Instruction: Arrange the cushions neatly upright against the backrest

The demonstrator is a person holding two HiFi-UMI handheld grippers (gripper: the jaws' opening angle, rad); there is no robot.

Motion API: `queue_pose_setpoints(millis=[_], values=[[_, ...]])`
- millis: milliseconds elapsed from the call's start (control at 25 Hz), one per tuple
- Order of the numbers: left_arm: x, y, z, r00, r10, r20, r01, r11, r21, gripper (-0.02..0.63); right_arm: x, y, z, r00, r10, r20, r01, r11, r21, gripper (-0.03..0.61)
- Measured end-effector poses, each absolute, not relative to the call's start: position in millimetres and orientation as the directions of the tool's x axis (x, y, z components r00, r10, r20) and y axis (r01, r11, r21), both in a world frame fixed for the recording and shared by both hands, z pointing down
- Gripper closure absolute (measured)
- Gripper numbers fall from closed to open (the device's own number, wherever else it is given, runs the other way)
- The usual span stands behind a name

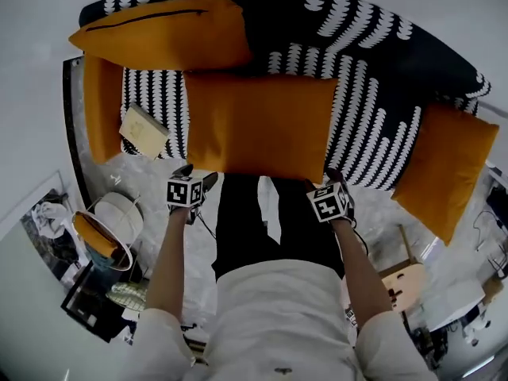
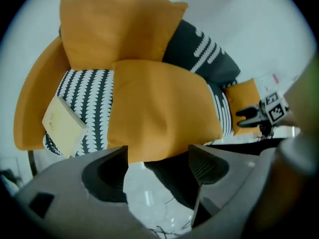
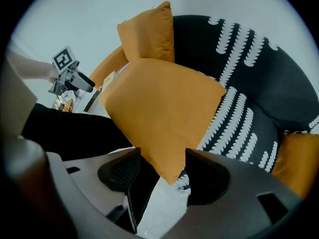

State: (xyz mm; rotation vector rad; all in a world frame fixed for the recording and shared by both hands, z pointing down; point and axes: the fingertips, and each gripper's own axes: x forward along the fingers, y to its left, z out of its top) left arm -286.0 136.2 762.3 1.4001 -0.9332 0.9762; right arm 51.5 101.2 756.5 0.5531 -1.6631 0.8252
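On the black-and-white patterned sofa, head view: the long orange fabric cushion is lying flat along the seat's front edge, with the left gripper and right gripper right at its near corners. Left gripper view: jaws wide apart, nothing in them, cushion edge just past the tips. Right gripper view: jaws apart too, cushion corner poking between them, not pinched.

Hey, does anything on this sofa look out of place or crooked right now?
The middle orange cushion lies flat across the seat of the sofa, its front edge overhanging, not upright. The right-hand cushion leans tilted past the sofa's end. A pale book-like object sits on the seat's left side.
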Motion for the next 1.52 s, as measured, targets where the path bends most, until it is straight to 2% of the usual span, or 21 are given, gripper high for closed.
queue_pose_setpoints(millis=[120,320,440,560,760,840,1000,1040,1280,1520], values=[[-292.8,150.2,786.5,0.279,0.096,0.956,-0.936,-0.194,0.292,0.233,44.1,109.9,780.0,-0.250,0.102,0.963,-0.692,0.677,-0.251,0.336],[-298.7,164.5,818.8,0.262,0.199,0.944,-0.902,-0.297,0.313,0.233,33.6,129.0,814.0,-0.215,0.160,0.963,-0.670,0.694,-0.264,0.336],[-307.2,165.7,840.8,0.256,0.207,0.944,-0.897,-0.312,0.312,0.233,27.1,142.1,835.3,-0.166,0.192,0.967,-0.622,0.741,-0.253,0.336],[-305.3,167.2,859.2,0.274,0.232,0.933,-0.894,-0.296,0.336,0.235,31.0,144.9,855.1,-0.081,0.159,0.984,-0.574,0.800,-0.176,0.340],[-309.7,162.0,868.7,0.226,0.238,0.945,-0.889,-0.347,0.300,0.244,33.1,147.6,871.0,0.012,0.112,0.994,-0.558,0.826,-0.086,0.385],[-315.5,161.5,866.8,0.212,0.233,0.949,-0.892,-0.351,0.286,0.283,31.2,146.1,868.5,0.011,0.106,0.994,-0.588,0.805,-0.079,0.418],[-321.2,156.2,859.0,0.211,0.226,0.951,-0.881,-0.377,0.285,0.380,29.1,145.7,862.7,0.017,0.088,0.996,-0.601,0.797,-0.060,0.528],[-322.2,154.7,857.5,0.212,0.225,0.951,-0.875,-0.389,0.287,0.418,28.8,146.5,860.7,0.021,0.083,0.996,-0.606,0.794,-0.053,0.541],[-324.1,161.9,857.2,0.246,0.232,0.941,-0.841,-0.432,0.326,0.516,27.3,139.2,848.0,0.036,0.024,0.999,-0.659,0.752,0.005,0.565],[-319.6,154.1,842.2,0.267,0.131,0.955,-0.801,-0.521,0.295,0.583,26.8,133.9,828.7,0.023,-0.029,0.999,-0.699,0.714,0.037,0.567]])
